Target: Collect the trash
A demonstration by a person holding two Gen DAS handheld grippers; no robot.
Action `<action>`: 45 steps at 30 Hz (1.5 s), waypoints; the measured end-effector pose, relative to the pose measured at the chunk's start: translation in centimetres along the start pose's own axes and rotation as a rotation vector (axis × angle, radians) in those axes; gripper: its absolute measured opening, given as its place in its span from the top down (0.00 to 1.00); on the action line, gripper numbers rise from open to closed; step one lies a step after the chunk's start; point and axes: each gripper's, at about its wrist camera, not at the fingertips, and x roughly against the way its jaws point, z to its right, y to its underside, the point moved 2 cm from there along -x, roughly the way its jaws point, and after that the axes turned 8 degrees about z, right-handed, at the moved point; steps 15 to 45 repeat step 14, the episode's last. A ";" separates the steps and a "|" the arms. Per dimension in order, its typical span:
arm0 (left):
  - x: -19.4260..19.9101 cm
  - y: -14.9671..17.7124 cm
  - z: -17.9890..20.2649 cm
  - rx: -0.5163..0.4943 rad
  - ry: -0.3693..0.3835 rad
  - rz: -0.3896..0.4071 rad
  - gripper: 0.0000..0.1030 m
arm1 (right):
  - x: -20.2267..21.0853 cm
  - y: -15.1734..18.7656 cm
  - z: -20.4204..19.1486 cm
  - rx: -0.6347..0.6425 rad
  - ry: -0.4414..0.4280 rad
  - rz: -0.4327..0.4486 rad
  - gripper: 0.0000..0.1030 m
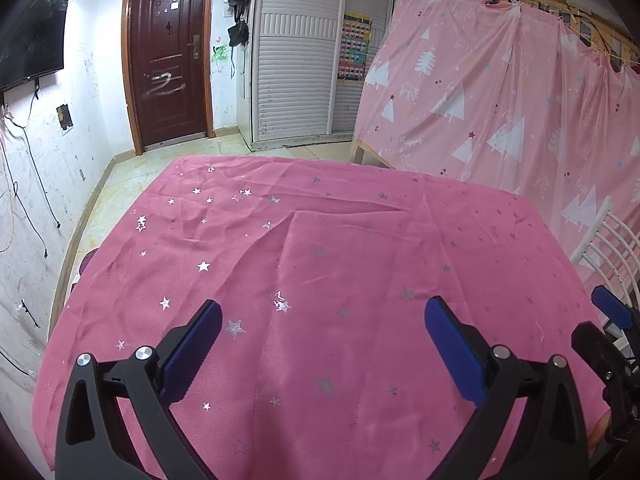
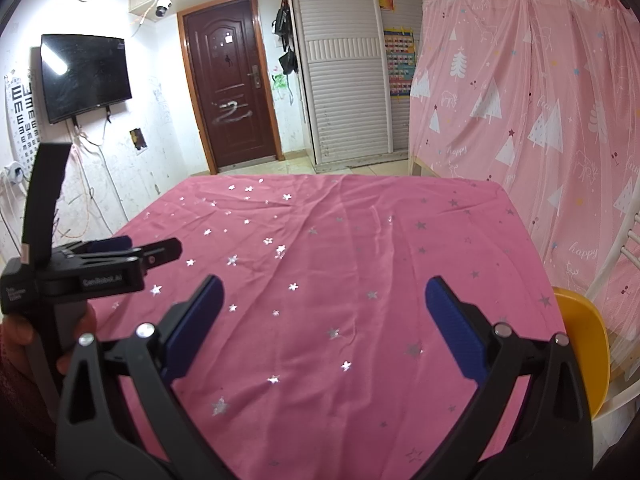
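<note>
A table under a pink cloth with silver stars fills both views, and it also shows in the right wrist view. I see no trash on it. My left gripper is open and empty above the cloth's near part. My right gripper is open and empty above the near edge. The left gripper also shows from the side at the left of the right wrist view. One blue finger of the right gripper shows at the right edge of the left wrist view.
A yellow chair stands at the table's right side, with a white slatted chair back behind it. A pink curtain hangs on the right. A brown door, white cupboards and a wall TV lie beyond.
</note>
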 end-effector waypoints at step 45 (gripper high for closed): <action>-0.1 -0.1 0.0 -0.004 0.006 -0.017 0.08 | 0.0 0.0 0.0 0.000 0.001 -0.001 0.06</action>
